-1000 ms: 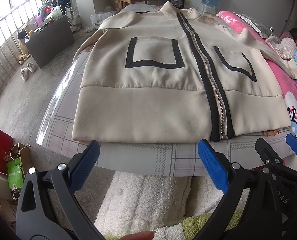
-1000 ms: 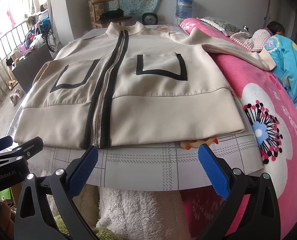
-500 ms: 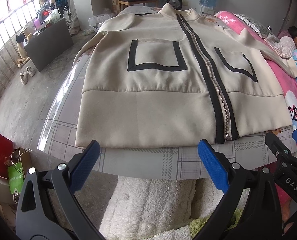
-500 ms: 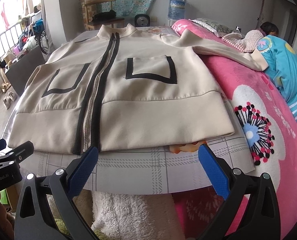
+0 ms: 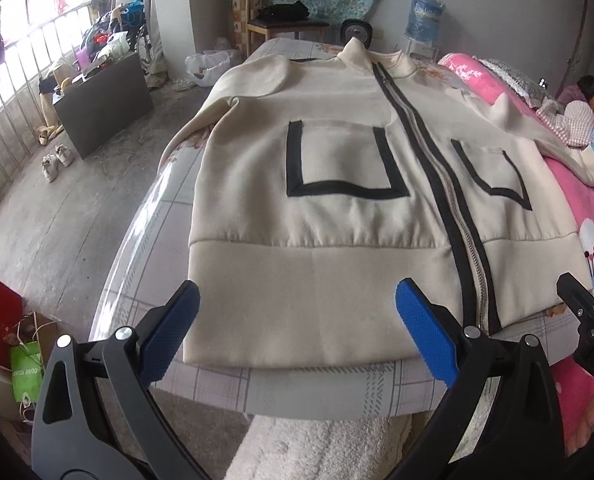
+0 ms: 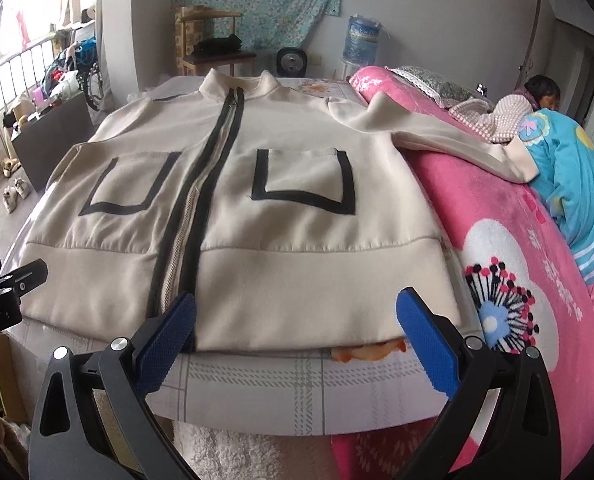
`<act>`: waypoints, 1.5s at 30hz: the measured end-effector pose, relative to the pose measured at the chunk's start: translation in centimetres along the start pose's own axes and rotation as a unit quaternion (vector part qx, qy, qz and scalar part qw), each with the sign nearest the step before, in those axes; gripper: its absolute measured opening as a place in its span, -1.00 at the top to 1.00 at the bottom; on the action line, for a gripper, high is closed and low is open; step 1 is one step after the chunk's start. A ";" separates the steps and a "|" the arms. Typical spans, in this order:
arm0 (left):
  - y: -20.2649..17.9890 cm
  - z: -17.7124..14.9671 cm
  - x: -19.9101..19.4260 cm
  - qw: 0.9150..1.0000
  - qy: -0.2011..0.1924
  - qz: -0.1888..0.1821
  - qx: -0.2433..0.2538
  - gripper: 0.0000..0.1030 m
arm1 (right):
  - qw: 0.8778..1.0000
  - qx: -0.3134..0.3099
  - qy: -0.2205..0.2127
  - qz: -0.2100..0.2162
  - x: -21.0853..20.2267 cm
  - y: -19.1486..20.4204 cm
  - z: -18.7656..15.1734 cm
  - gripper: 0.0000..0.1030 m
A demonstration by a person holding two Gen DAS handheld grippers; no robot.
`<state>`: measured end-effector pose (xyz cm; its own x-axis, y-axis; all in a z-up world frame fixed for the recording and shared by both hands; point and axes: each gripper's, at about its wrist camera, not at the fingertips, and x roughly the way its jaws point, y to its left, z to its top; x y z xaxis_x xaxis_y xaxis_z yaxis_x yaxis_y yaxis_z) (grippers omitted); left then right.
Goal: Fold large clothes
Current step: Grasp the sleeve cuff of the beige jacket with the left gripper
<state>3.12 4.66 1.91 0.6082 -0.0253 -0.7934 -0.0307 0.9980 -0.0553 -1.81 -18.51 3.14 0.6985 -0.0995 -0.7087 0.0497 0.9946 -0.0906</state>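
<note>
Cream jacket (image 5: 337, 208) was laid flat on the bed (image 5: 321, 384), zip running near to far, hem nearest; left gripper (image 5: 297, 336) and right gripper (image 6: 297, 338) were held spread, empty, just short of the hem.

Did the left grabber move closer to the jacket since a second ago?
Yes. The left gripper has gone forward: in its own view the cream jacket looks bigger and its hem now sits between the open blue fingers, over the checked table cover.

Cream fleece zip jacket (image 5: 337, 216) matt and soft, metal zipper (image 5: 463, 232), glossy plastic-covered checked bedsheet (image 6: 297, 384), pink plush floral blanket (image 6: 517, 248), left tool (image 5: 297, 328) textured blue pads (image 5: 425, 332), matt black plastic arms.
</note>
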 end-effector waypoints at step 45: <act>30.9 -1.7 36.0 0.631 0.227 -0.391 -0.631 -0.43 | 0.980 -0.151 0.053 0.114 12.5 15.2 8.0 -0.77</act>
<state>22.68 34.49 -29.43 0.5481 -0.7806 -0.3005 -0.6422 -0.1626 -0.7491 13.39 -4.41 -1.48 0.5873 0.1067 -0.8023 -0.3246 0.9391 -0.1128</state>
